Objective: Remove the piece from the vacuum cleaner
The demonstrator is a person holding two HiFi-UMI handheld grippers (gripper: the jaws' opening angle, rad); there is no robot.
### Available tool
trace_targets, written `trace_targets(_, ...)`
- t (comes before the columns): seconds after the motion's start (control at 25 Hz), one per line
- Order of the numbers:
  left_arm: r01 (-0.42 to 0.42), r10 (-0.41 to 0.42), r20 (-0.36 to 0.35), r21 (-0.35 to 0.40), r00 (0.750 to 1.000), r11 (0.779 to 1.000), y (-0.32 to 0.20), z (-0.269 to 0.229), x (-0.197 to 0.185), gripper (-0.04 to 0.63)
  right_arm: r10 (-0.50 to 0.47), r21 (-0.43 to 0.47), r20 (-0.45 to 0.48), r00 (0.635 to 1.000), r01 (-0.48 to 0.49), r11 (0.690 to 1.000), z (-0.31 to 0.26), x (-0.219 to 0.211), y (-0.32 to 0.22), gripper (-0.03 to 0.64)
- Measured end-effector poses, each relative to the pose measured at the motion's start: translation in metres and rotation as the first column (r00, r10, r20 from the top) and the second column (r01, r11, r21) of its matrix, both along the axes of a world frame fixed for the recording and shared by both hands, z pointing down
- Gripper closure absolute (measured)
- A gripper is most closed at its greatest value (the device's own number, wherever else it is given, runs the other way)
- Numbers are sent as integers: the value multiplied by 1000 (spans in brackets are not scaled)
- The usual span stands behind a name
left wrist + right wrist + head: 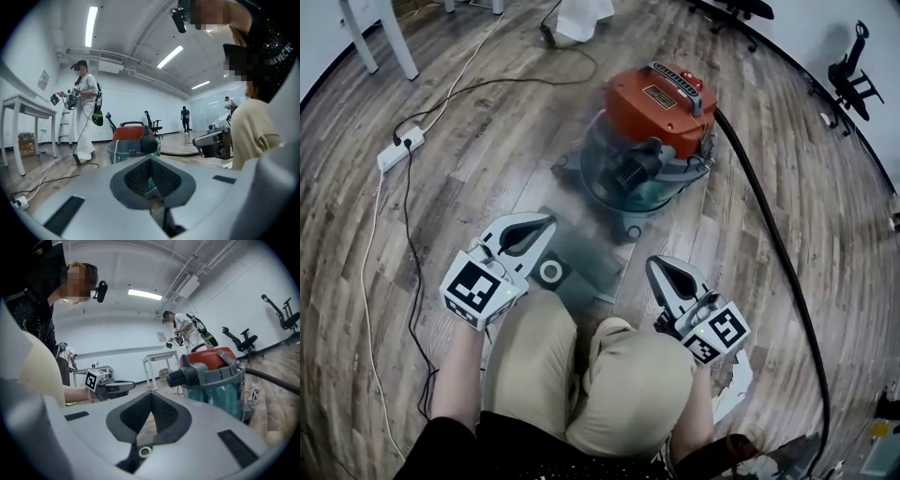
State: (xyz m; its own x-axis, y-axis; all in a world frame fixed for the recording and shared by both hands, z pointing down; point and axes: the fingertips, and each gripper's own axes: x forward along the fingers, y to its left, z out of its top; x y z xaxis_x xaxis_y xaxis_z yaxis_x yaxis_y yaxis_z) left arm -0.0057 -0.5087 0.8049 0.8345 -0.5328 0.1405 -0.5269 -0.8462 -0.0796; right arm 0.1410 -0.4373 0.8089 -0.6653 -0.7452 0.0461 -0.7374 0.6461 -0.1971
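You hold your left hand-held gripper [549,221] and right hand-held gripper [655,264] clenched and empty beside your knees, apparently ready to reach, while the vacuum cleaner [652,131] stands farther off on the floor [487,141], its black ribbed piece [636,169] facing you.

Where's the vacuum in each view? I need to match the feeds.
Head view: vacuum, upper centre.
Left gripper view: vacuum, centre, just above the jaws.
Right gripper view: vacuum, right of centre.
Shared landmark: its black port.
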Motion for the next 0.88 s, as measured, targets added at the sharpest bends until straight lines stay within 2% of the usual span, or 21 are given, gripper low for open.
trace_targets(0.24, -23, 23, 9, -6, 1000, 1000, 3, 0, 13, 589, 32, 14, -17, 999, -32, 999, -4, 7, -1, 606)
trace_targets(0.4, -28, 28, 25, -19, 999, 999, 2, 3, 20, 589, 76, -13, -3, 997, -76, 997, -3, 10, -8, 606)
trace_targets(0.6, -14, 16, 31, -70, 999, 997, 1, 14, 24, 588, 81, -4, -126, 989, -82, 997, 5, 6, -17, 606)
trace_targets(0.88, -9, 12, 31, -102, 999, 995, 5, 28, 29, 589, 102, 14, -103, 989, -101, 995, 1, 8, -14, 606)
